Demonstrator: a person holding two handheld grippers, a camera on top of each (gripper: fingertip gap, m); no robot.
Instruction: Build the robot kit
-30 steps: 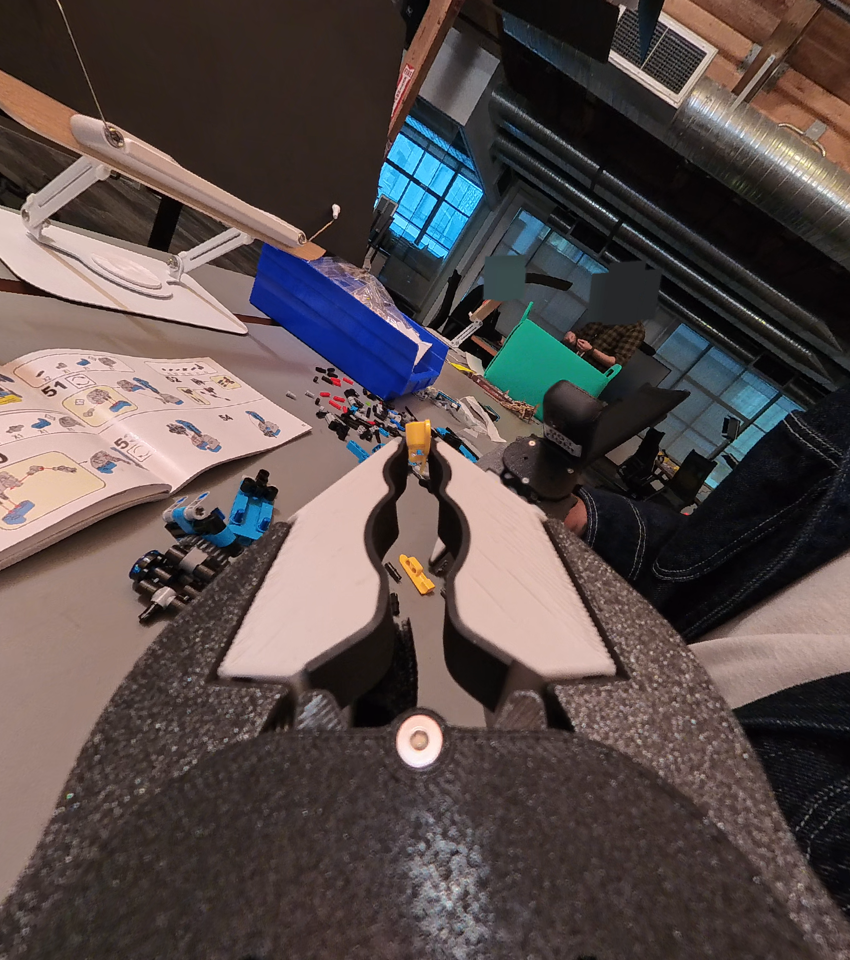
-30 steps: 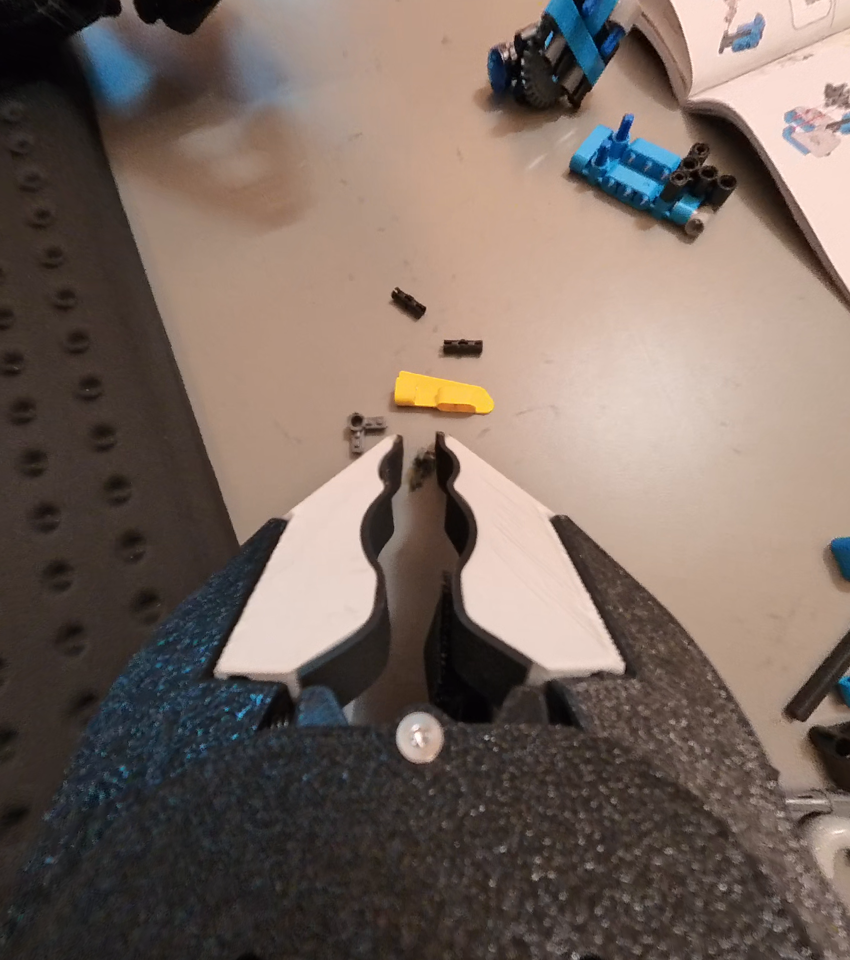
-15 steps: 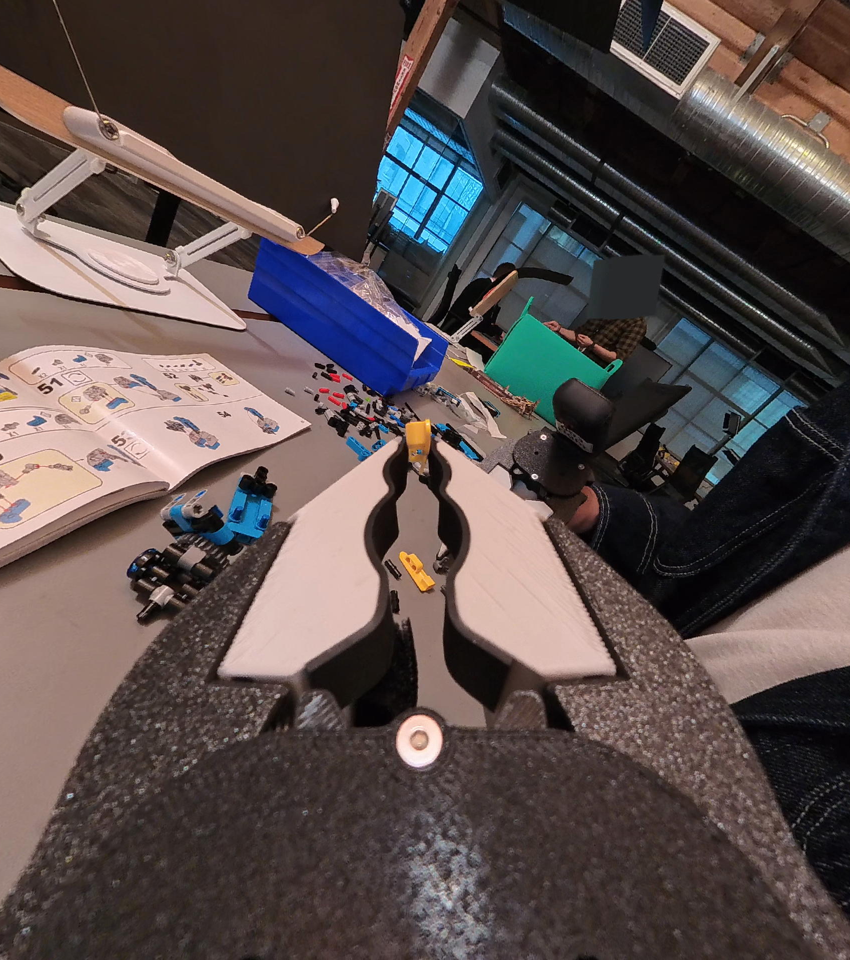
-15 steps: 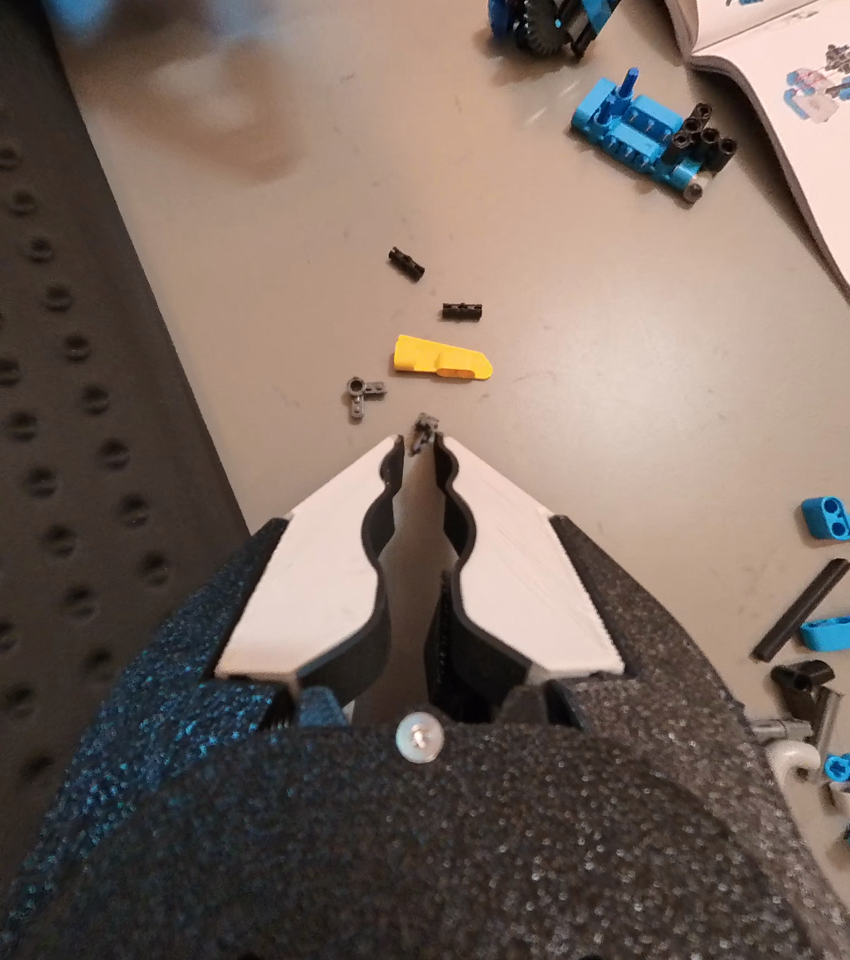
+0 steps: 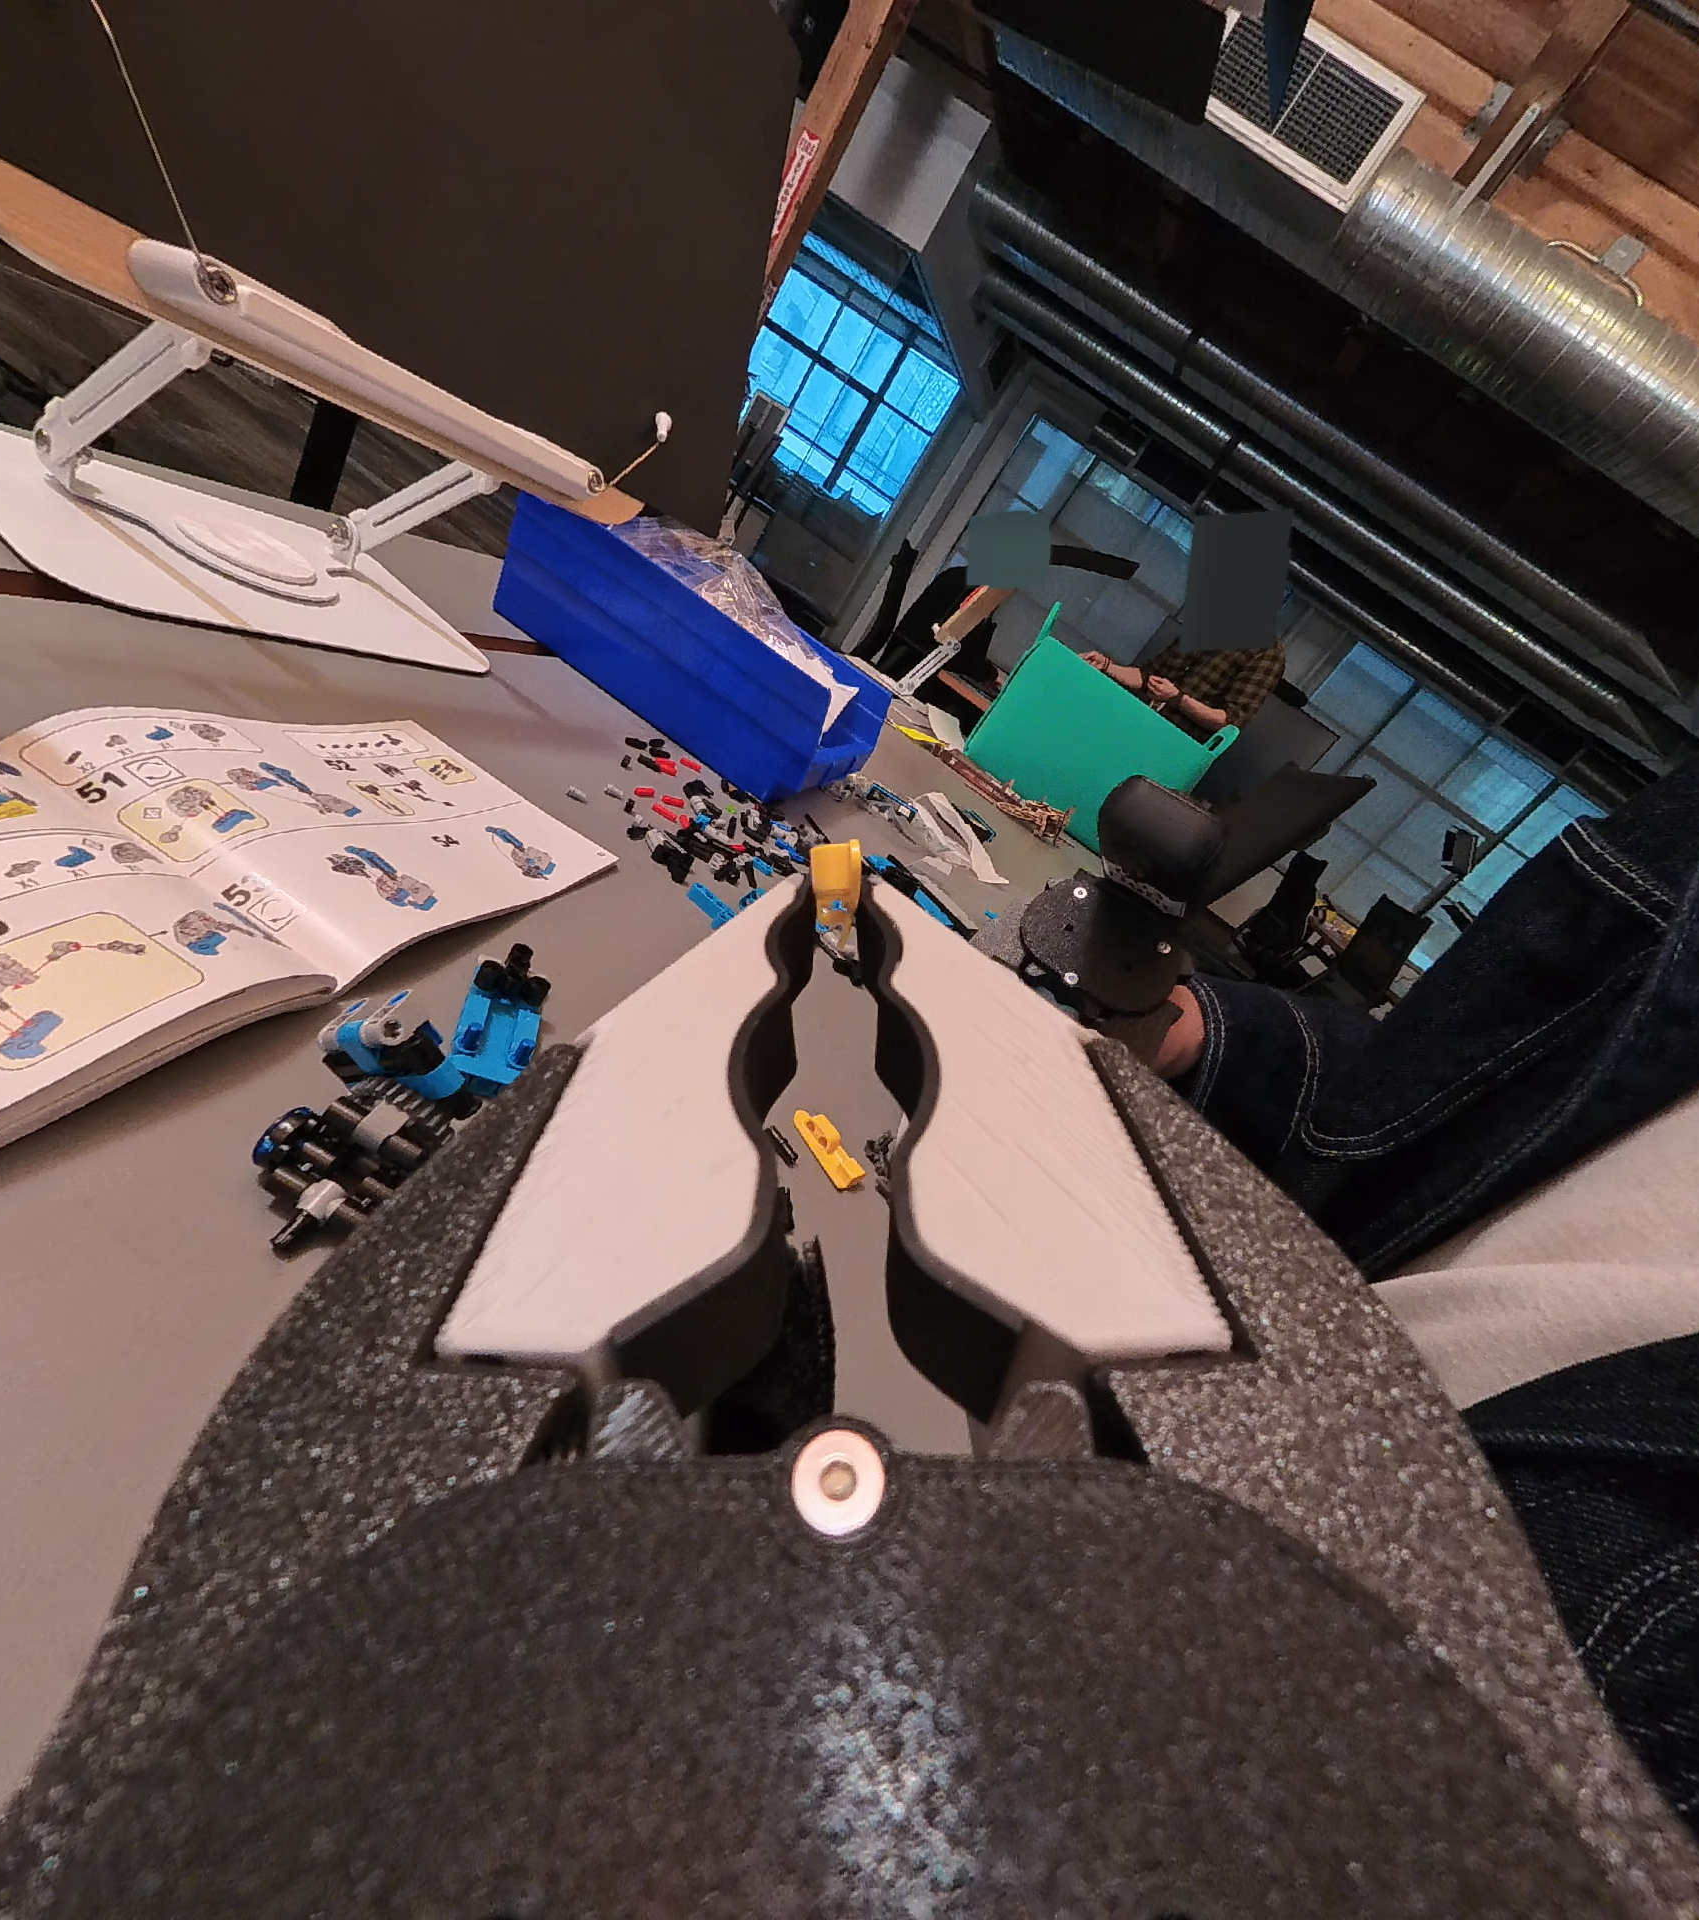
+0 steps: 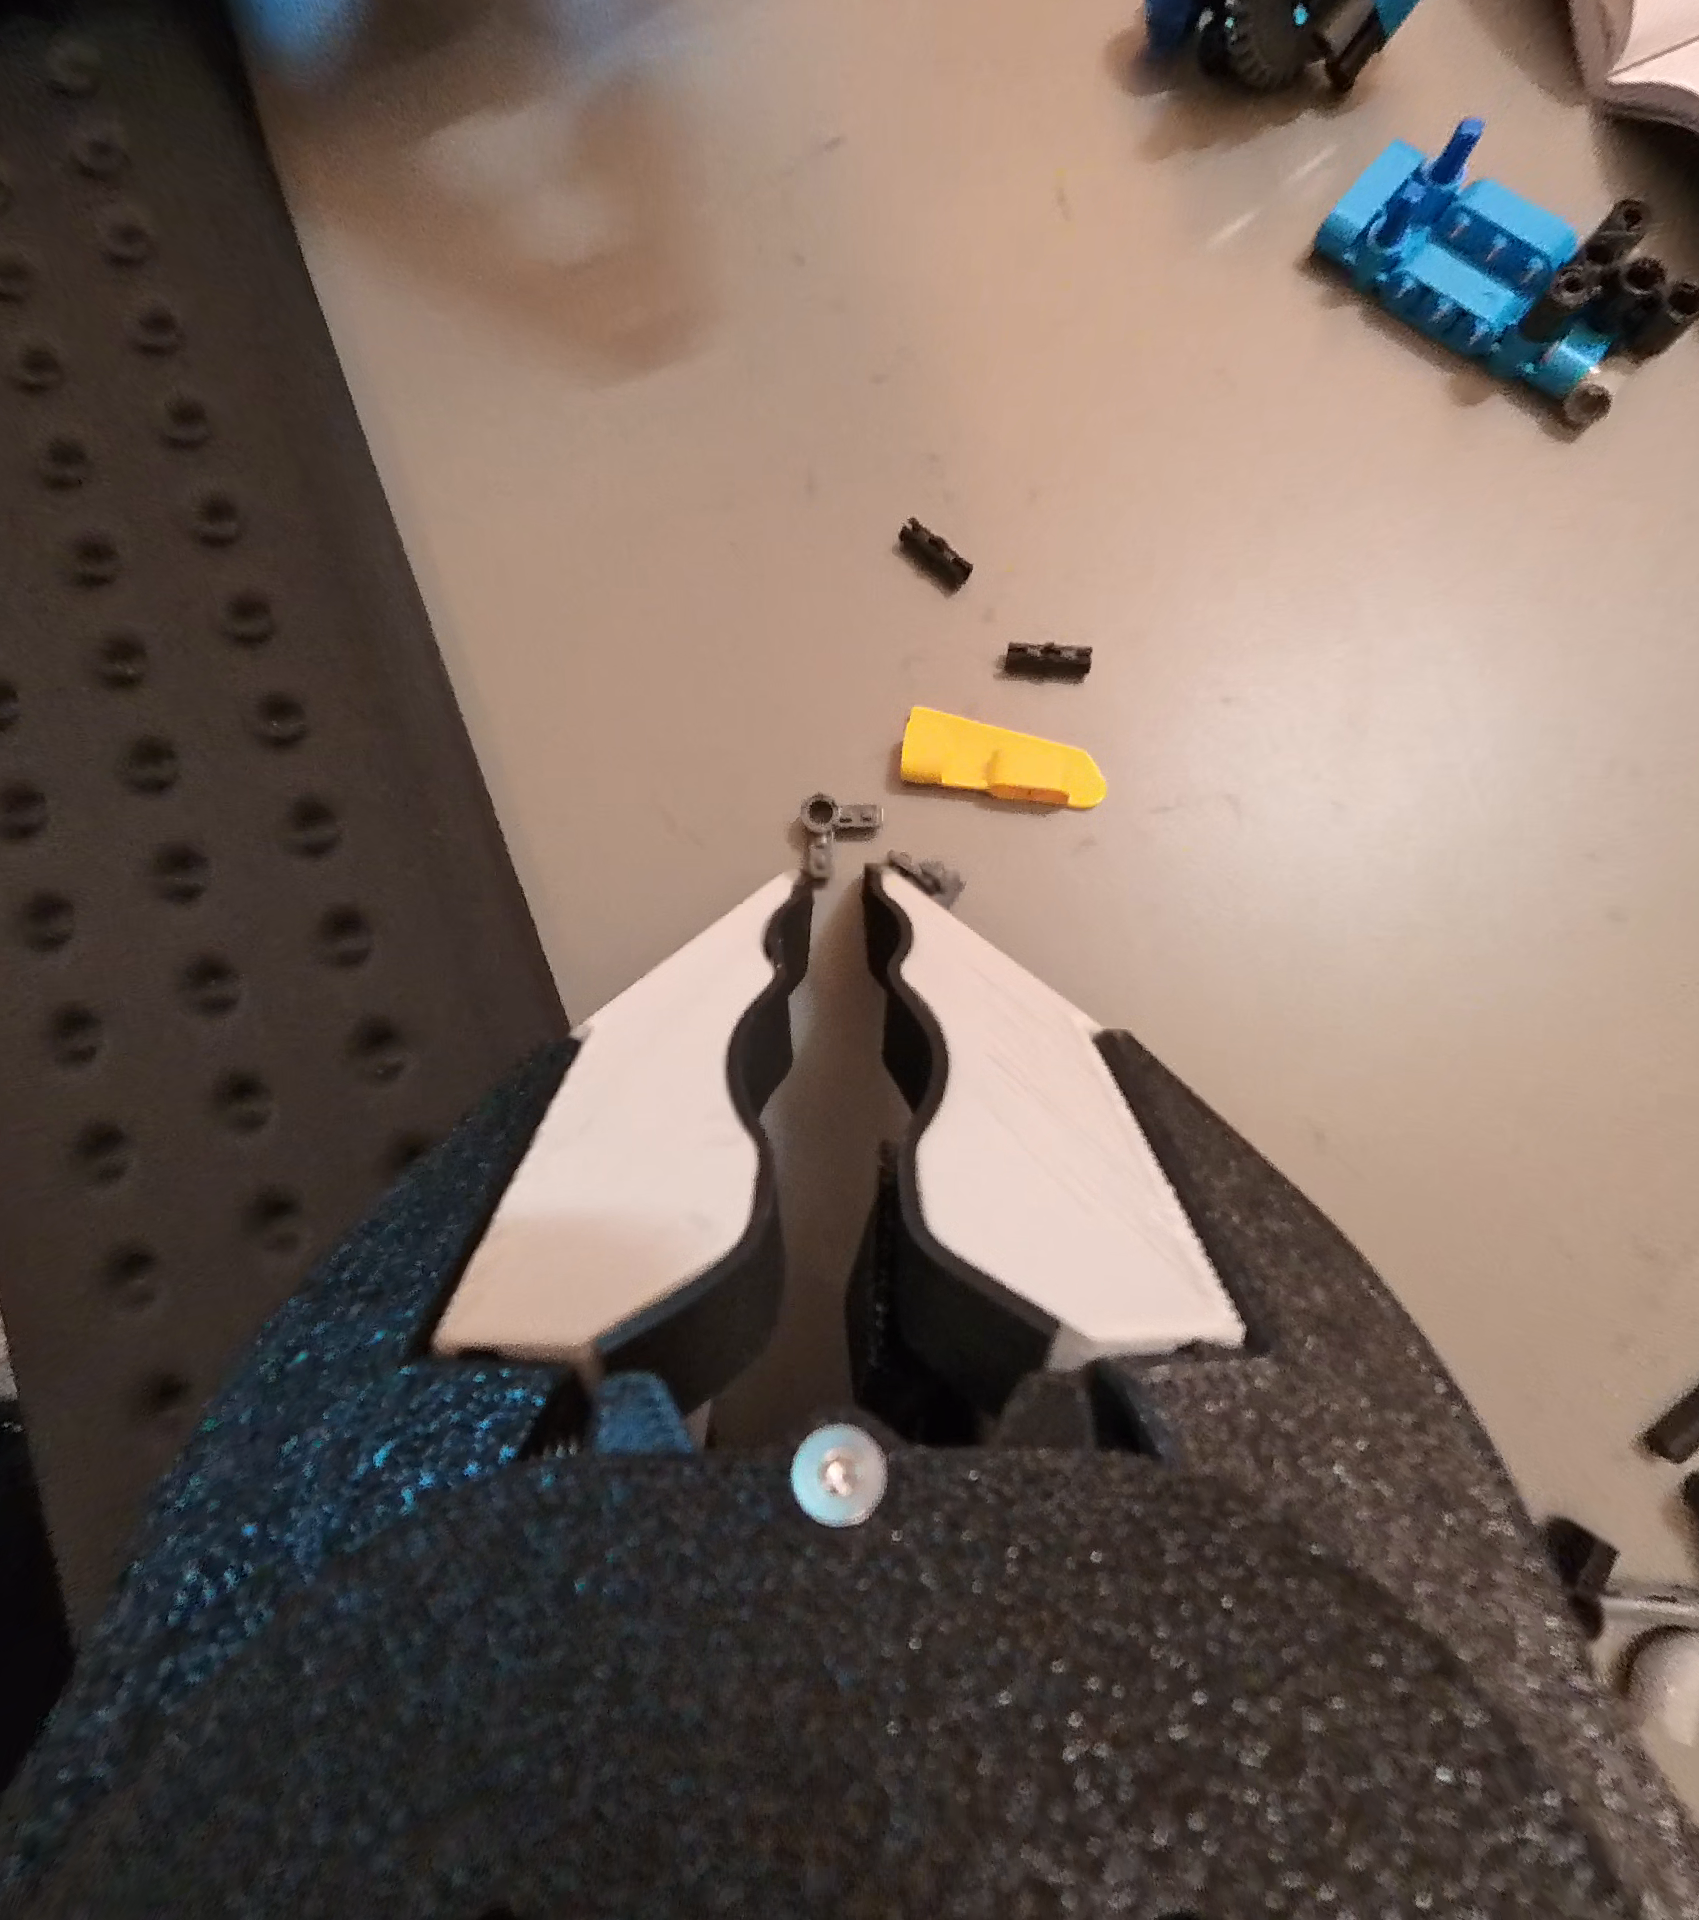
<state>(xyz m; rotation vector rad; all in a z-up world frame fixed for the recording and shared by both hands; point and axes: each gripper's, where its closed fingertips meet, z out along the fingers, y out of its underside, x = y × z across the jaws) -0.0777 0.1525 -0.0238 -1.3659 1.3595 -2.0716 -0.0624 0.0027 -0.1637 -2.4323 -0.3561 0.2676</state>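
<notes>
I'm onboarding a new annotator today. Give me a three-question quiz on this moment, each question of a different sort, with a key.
1. True or false: the left hand-held gripper is shut on a yellow piece.
2. Multiple choice: nearest the right hand-held gripper on the table lie A) small dark connectors B) a red brick C) a coin.
3. Fill in: the open booklet lies beside a ___-coloured assembly.

Key: 1 true; 2 A; 3 blue.
</notes>
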